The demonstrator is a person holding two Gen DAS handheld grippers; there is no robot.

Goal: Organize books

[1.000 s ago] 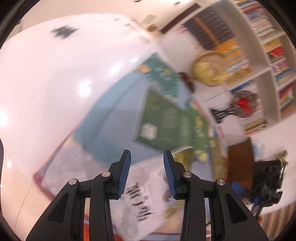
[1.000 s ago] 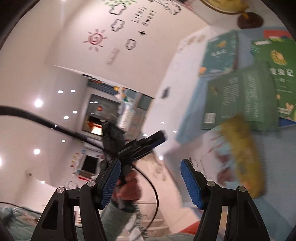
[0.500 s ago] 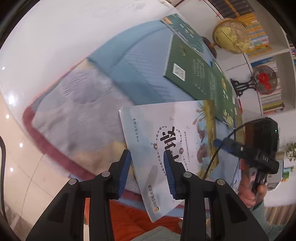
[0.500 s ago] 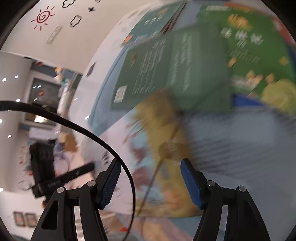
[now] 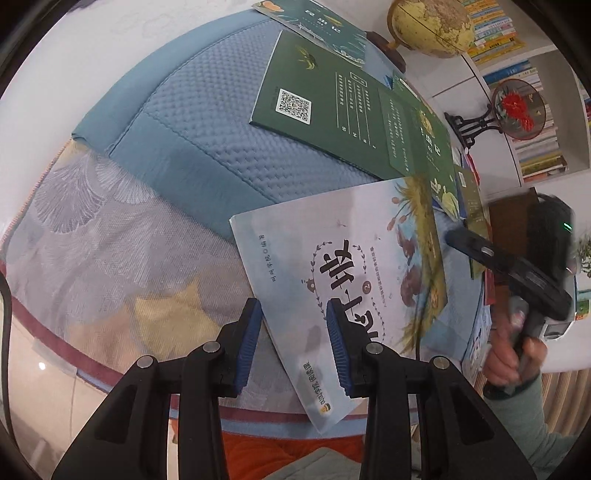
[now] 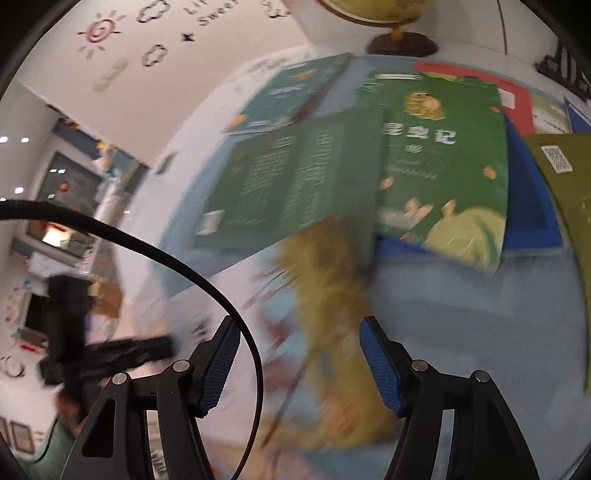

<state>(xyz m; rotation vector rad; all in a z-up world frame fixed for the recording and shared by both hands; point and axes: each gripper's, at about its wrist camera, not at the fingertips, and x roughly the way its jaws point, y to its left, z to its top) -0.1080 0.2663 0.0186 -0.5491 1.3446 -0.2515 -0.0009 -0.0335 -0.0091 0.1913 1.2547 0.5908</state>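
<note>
A light blue book (image 5: 351, 266) with black brush lettering lies flat on a blue quilted cushion (image 5: 207, 110). My left gripper (image 5: 293, 314) hovers over the book's near left edge, its jaws a narrow gap apart and nothing pinched. Beyond it lie a dark green book (image 5: 325, 110) with a QR code, a bright green book (image 5: 428, 147) and a teal book (image 5: 321, 26). My right gripper (image 6: 299, 332) stands open above the yellow reeds on the light blue book (image 6: 325, 280). From the left wrist view the right gripper (image 5: 509, 266) shows at the book's right side, held by a hand.
A globe (image 5: 428, 22) and a round red ornament on a black stand (image 5: 517, 107) stand behind the books, before white shelves (image 5: 535, 66) full of books. An olive book (image 6: 565, 177) and a red book (image 6: 517, 99) lie at the right. A patterned blanket (image 5: 110, 240) covers the near left.
Both grippers have tipped downward and sunk toward the light blue book. The left one came to its near left edge, the right one over its reed picture. Neither pair of jaws changed width.
</note>
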